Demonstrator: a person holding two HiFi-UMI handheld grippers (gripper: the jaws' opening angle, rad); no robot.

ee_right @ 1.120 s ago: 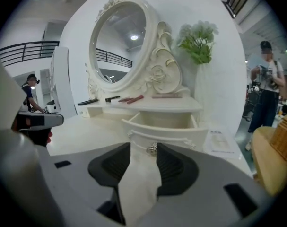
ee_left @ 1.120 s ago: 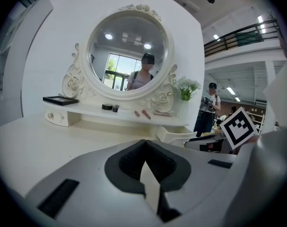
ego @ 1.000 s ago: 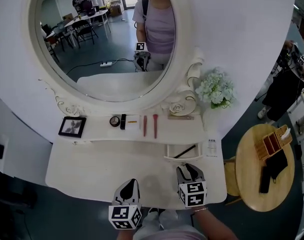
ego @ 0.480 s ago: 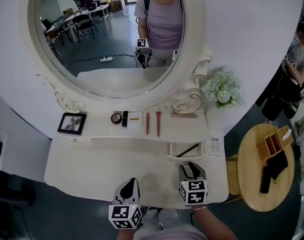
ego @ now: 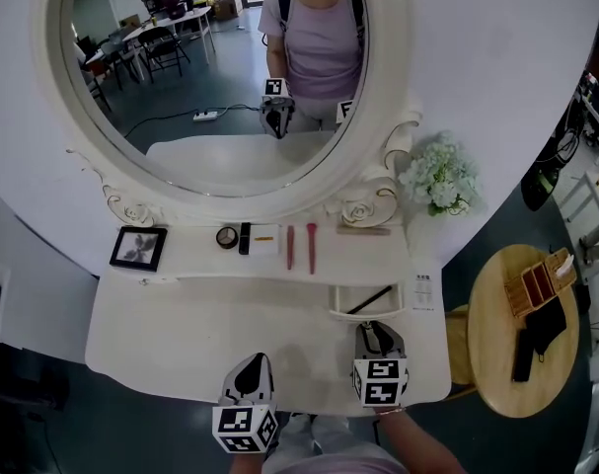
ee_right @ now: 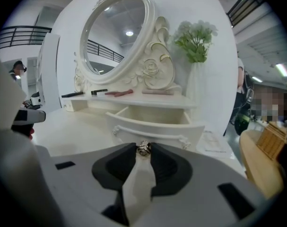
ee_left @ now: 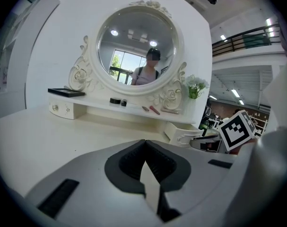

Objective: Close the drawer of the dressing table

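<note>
The white dressing table (ego: 181,334) has a small drawer (ego: 364,313) pulled out at its right, with a thin dark stick lying inside. My right gripper (ego: 375,328) is at the drawer front (ee_right: 152,131). Its jaws have just been closing, and the metal knob (ee_right: 143,148) sits between the fingertips with the pads against it. My left gripper (ego: 252,365) rests low over the tabletop's front edge, left of the right one, shut and empty. In the left gripper view the drawer (ee_left: 182,132) lies ahead to the right.
On the shelf under the oval mirror (ego: 220,67) lie a framed picture (ego: 136,248), a round compact (ego: 226,237) and two red brushes (ego: 289,247). A vase of pale flowers (ego: 439,181) stands at the right. A round wooden side table (ego: 496,324) is right of the dresser.
The right gripper's jaws have narrowed around the drawer knob. Both grippers stay about where they were; the head view has shifted slightly.
</note>
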